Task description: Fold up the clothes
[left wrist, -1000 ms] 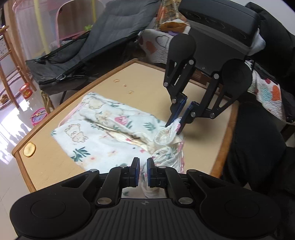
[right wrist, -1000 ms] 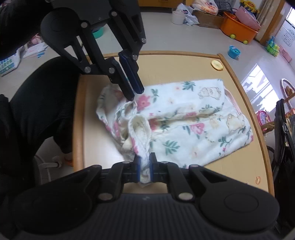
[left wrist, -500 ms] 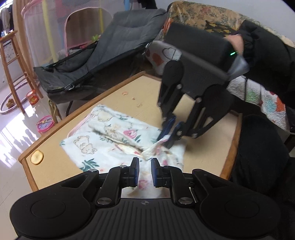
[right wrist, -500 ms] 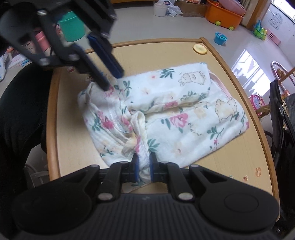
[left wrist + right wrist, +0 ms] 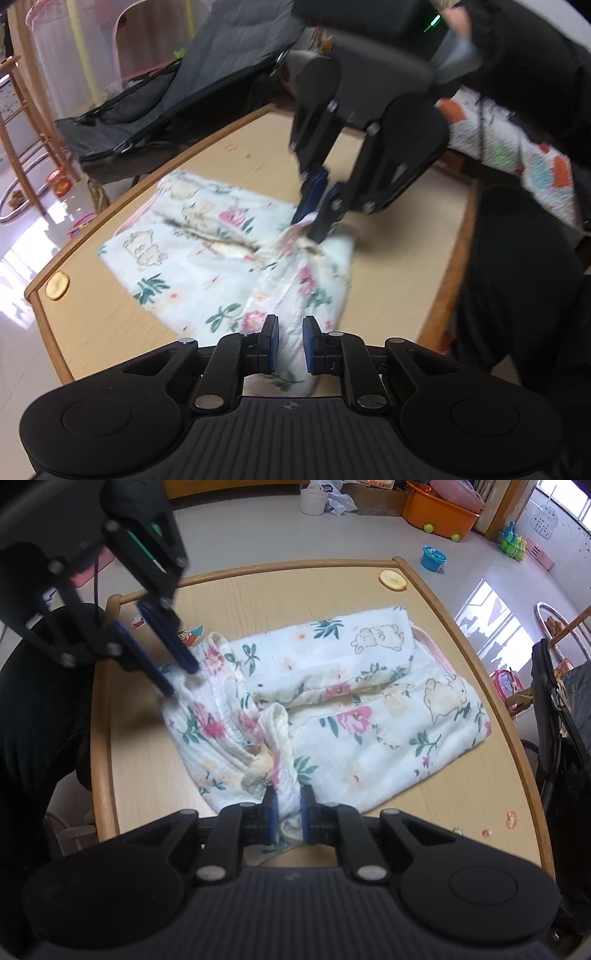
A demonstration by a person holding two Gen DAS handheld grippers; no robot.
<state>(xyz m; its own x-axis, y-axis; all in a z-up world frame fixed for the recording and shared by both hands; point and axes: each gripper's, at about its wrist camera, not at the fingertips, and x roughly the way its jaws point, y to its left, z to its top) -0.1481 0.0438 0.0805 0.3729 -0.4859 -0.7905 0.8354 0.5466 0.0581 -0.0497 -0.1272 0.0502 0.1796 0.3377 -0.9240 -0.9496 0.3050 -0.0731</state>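
A white floral garment (image 5: 192, 258) with bear prints lies crumpled on the wooden table (image 5: 388, 295). In the left wrist view my left gripper (image 5: 291, 343) stands over its near corner, jaws a little apart, cloth lying loosely between the pads. The right wrist view has the left gripper (image 5: 181, 681) straddling that corner of the garment (image 5: 369, 720) near the table (image 5: 140, 775) edge. My right gripper (image 5: 287, 808) is shut on a bunched white fold. From the left view the right gripper (image 5: 308, 229) pinches the cloth at mid table.
A dark folding recliner (image 5: 184, 92) and a wooden stand (image 5: 22, 147) lie beyond the table's far side. A person in dark clothing (image 5: 517, 295) sits at the right edge by a patterned quilt (image 5: 517, 158). An orange bin (image 5: 439, 509) is on the floor.
My left gripper's jaws have widened from nearly closed. It has drawn back toward the table edge, and the cloth corner lies more spread out. The right gripper keeps its hold.
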